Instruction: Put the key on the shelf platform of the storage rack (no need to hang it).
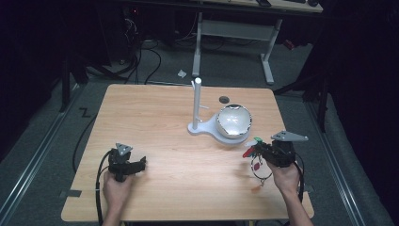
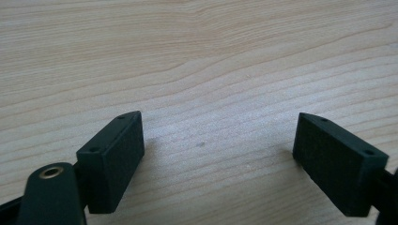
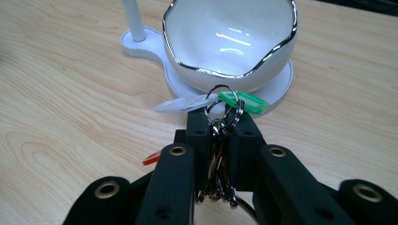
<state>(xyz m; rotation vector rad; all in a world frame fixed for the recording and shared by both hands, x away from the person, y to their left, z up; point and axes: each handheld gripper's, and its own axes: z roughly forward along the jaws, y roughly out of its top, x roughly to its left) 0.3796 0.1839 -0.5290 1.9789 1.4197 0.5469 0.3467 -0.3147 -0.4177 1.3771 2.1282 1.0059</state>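
The right gripper (image 3: 220, 126) has its jaws pressed in on a bunch of keys (image 3: 217, 159), pinching the metal rings between the two black pads; a ring and the tags stick out past the tips. In the high view the same gripper (image 1: 258, 149) sits at the right side of the table, held in the person's right hand (image 1: 284, 176), with the bunch hanging from its tip above the wood. A green tag (image 3: 244, 102) lies across the top of the rings, a pale tag (image 3: 180, 105) points off to the side, and a red tag (image 3: 151, 158) peeks out beside one jaw.

The left gripper (image 2: 220, 152) has its jaws spread wide with nothing between them; its blocky, matt black pads hover close over bare wood. From above it (image 1: 137, 165) lies low at the near left of the table, in the left hand (image 1: 117, 186).

The table (image 1: 155, 117) is light wood with a clear straight grain and rounded corners. Just beyond the keys stands a glossy white bowl (image 3: 230, 35) with a wavy silver rim, seated on a flat white stand (image 3: 277, 86). A thin white post (image 1: 197, 101) rises upright from the stand's far end.

Around the table the room is dark: grey floor, black cables (image 1: 146, 61), and the pale legs of a desk (image 1: 235, 33) behind.
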